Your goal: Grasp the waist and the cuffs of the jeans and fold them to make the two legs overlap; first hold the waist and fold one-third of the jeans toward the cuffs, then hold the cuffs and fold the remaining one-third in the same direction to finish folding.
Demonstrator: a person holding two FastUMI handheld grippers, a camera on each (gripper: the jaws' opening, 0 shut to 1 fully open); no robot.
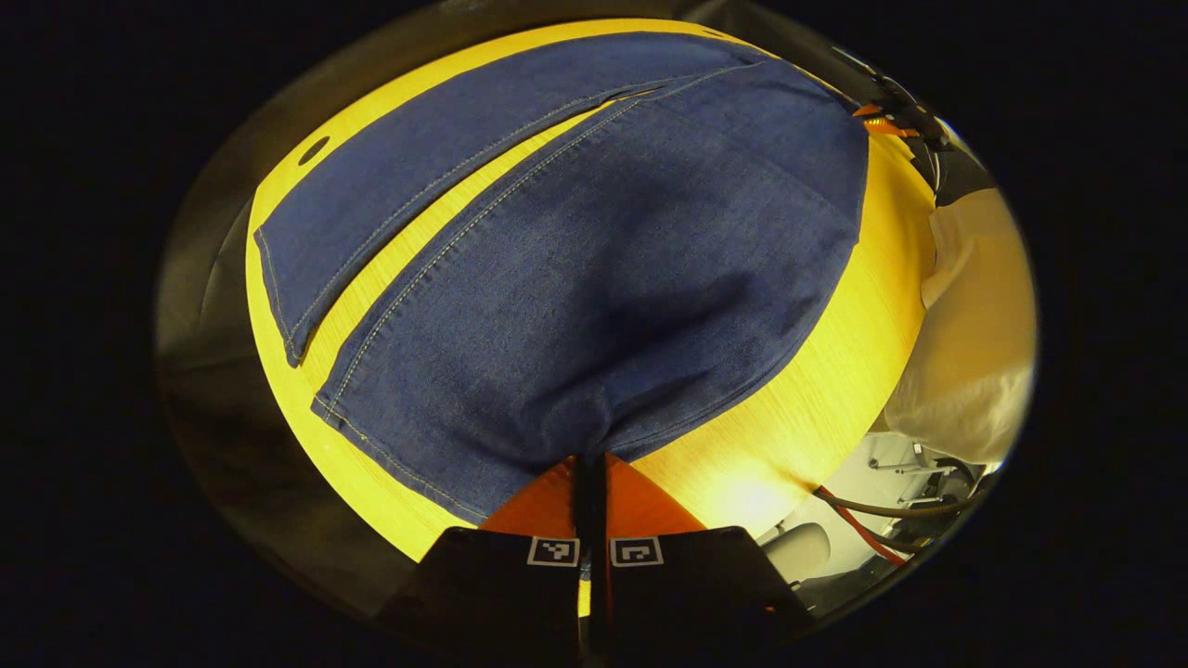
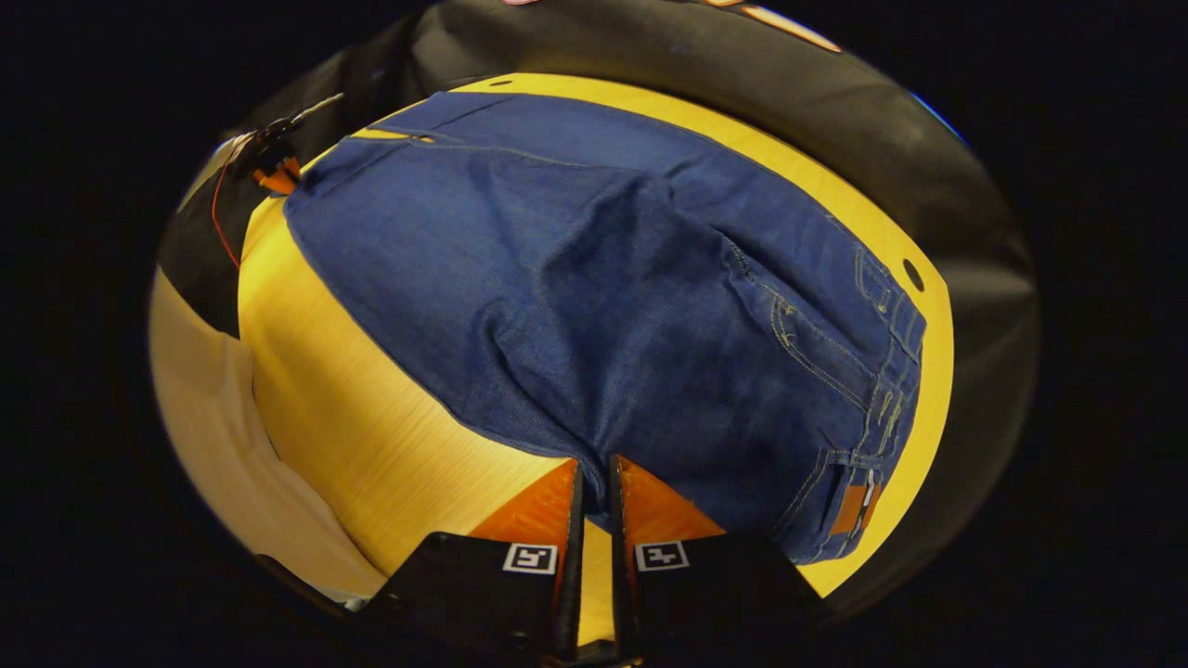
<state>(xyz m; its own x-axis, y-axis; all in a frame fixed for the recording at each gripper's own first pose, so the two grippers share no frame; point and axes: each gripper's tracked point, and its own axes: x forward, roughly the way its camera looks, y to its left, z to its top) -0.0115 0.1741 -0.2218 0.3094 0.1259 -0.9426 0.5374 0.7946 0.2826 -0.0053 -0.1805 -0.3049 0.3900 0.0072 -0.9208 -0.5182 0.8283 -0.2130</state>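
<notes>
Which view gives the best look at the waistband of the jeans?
The right gripper view: the waistband, with belt loops and a leather patch, lies at the right end of the jeans. The left gripper view shows the two legs and cuffs instead.

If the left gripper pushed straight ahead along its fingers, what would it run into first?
The jeans: the left gripper already looks closed on the near leg's edge, so denim lies directly ahead, spread over the table.

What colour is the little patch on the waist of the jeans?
The patch on the jeans is tan-brown, like leather. It shows best in the right gripper view.
</notes>
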